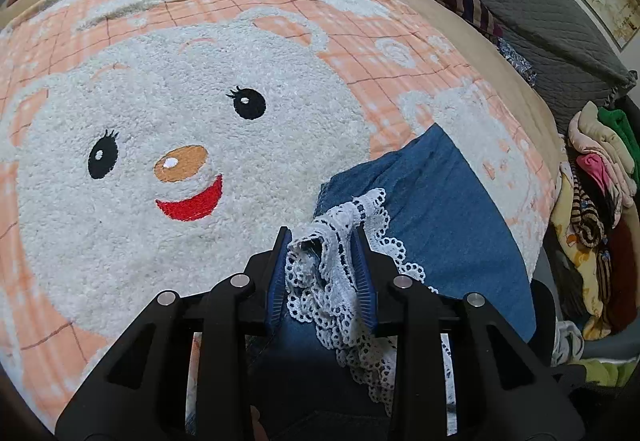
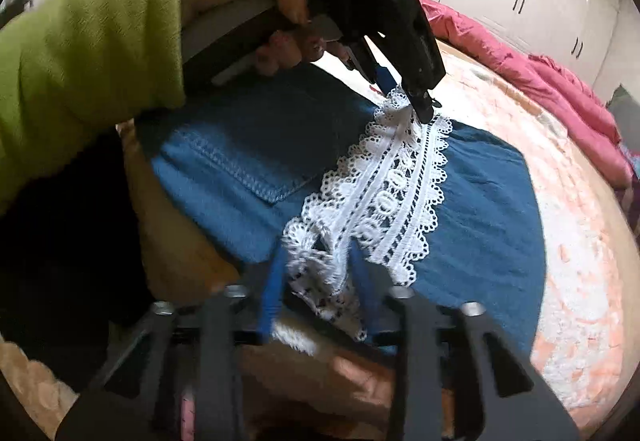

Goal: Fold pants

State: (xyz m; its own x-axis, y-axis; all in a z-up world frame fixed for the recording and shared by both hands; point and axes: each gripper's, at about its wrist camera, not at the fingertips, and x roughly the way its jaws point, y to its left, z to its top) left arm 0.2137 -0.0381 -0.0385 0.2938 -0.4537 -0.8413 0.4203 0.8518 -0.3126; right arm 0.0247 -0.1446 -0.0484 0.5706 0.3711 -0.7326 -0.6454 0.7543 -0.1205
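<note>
The pants [image 2: 248,169], blue denim with a white lace hem [image 2: 396,185], lie on a bear-face blanket [image 1: 160,89] spread over the bed. The left gripper [image 1: 322,241] pinches one end of the lace hem between its blue pads [image 1: 276,281]. The right gripper [image 2: 316,253] pinches the other end of the same hem. The hem stretches between the two grippers, above the denim. A heap of clothes [image 1: 596,201] sits beside the bed.
</note>
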